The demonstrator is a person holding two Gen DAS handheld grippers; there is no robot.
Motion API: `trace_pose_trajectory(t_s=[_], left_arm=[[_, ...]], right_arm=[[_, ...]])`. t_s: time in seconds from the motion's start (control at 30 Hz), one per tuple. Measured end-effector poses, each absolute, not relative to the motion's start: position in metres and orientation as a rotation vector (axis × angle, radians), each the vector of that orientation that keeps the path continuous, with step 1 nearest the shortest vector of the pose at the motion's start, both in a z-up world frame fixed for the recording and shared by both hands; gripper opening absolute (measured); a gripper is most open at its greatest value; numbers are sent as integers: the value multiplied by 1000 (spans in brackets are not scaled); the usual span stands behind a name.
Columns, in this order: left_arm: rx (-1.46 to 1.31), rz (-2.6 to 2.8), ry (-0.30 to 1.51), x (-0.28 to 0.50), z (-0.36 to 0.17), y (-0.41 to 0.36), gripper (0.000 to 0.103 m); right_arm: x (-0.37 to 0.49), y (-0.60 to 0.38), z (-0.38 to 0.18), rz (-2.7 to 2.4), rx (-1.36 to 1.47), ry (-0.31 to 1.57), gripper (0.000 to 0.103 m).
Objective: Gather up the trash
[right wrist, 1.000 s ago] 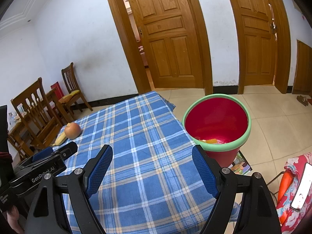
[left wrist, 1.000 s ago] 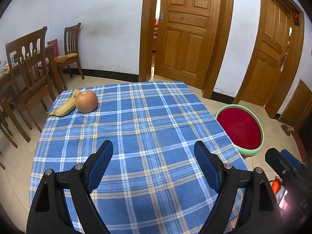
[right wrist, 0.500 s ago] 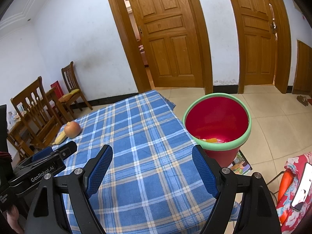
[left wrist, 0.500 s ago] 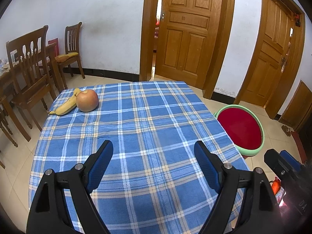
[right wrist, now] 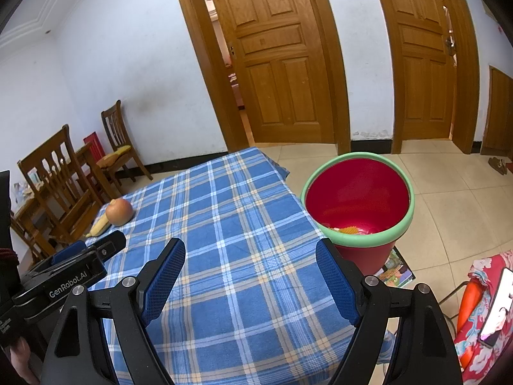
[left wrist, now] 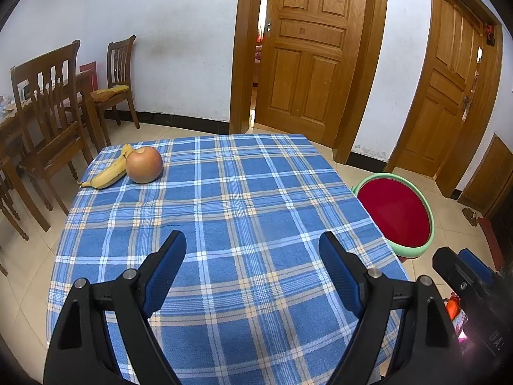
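Observation:
A red bin with a green rim (right wrist: 357, 200) stands on the floor by the table's right edge, with orange scraps at its bottom; it also shows in the left wrist view (left wrist: 396, 213). An apple (left wrist: 143, 164) and a banana (left wrist: 107, 173) lie at the far left corner of the blue plaid tablecloth (left wrist: 231, 211); both show small in the right wrist view, apple (right wrist: 119, 211). My left gripper (left wrist: 253, 256) is open and empty above the near part of the table. My right gripper (right wrist: 250, 260) is open and empty above the table, left of the bin.
Wooden chairs (left wrist: 48, 122) and a second table stand left of the table. Two wooden doors (left wrist: 307, 61) are at the back. A book (right wrist: 396, 271) lies on the floor under the bin. A red patterned cloth and a phone (right wrist: 495, 308) are at the right.
The left wrist view has shifted slightly; the apple and banana sit a little higher and to the right in frame. The right gripper has hardly moved. Both stay open.

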State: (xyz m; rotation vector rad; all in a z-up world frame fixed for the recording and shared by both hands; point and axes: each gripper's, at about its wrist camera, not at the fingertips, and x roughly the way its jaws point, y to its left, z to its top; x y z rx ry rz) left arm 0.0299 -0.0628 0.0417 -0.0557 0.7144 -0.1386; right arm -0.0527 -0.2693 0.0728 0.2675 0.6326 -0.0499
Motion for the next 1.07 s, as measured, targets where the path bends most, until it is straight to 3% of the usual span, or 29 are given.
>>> trace_pose_trajectory(t_s=[1.07], left_arm=[[-69, -143, 727, 32, 39, -64, 84]], right_arm=[[-54, -267, 70, -51, 267, 636, 84]])
